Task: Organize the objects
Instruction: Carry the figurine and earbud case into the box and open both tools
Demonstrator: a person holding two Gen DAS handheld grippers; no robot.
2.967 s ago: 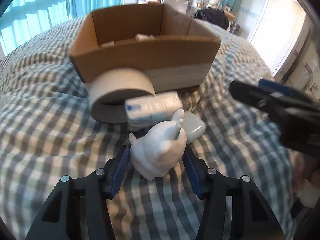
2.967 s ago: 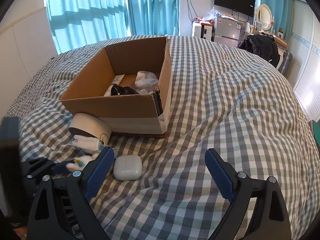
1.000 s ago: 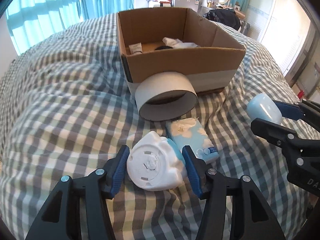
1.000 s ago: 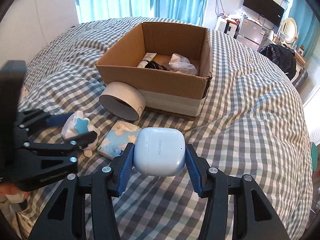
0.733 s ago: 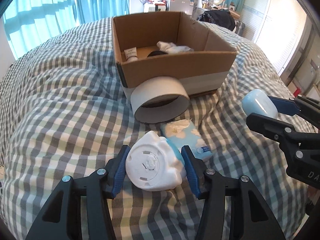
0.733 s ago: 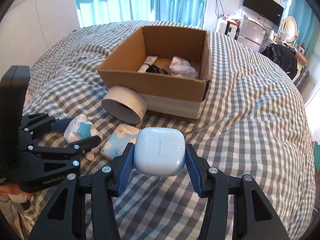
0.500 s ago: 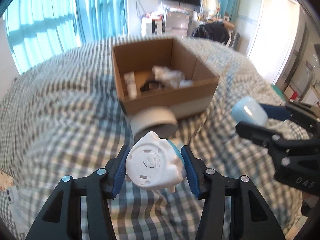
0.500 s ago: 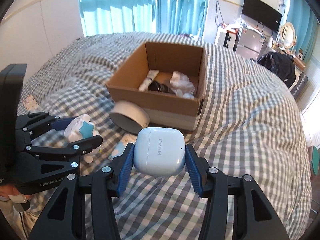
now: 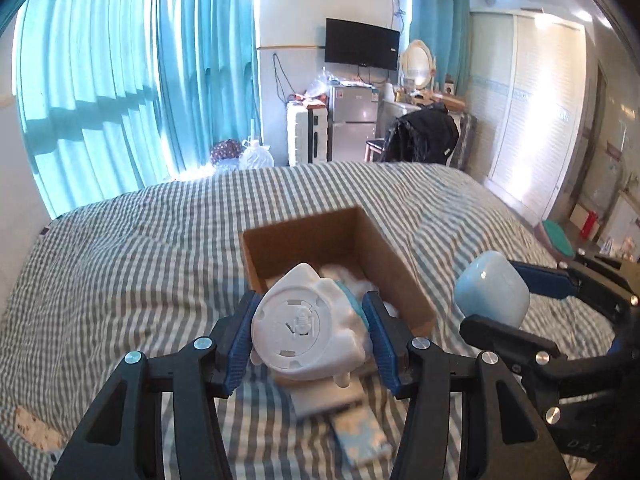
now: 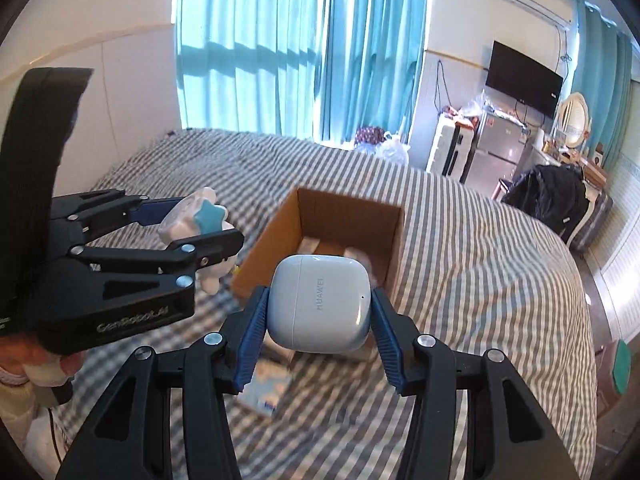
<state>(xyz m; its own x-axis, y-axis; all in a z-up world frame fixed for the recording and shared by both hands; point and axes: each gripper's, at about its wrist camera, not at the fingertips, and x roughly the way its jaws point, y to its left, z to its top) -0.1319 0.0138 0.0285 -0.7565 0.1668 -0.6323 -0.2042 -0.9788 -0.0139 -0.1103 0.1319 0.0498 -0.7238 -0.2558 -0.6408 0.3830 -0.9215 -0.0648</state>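
Note:
My left gripper (image 9: 307, 331) is shut on a white figurine (image 9: 308, 332) with a blue star, its round base facing the camera; it also shows in the right wrist view (image 10: 196, 216). My right gripper (image 10: 318, 312) is shut on a pale blue earbud case (image 10: 318, 307), which also shows in the left wrist view (image 9: 490, 290). Both are held high above the checked bed, in front of the open cardboard box (image 9: 384, 264) (image 10: 280, 232). The box holds white items, partly hidden.
A blue tissue pack (image 9: 360, 436) (image 10: 266, 390) lies on the bed below the grippers. A tape roll is mostly hidden behind the figurine. Teal curtains, a fridge, a TV and a chair with a black coat stand beyond the bed.
Both grippers have risen well above the bed with their objects held. The box now appears smaller and lower in both views. The left gripper took hold of the figurine, the right the case.

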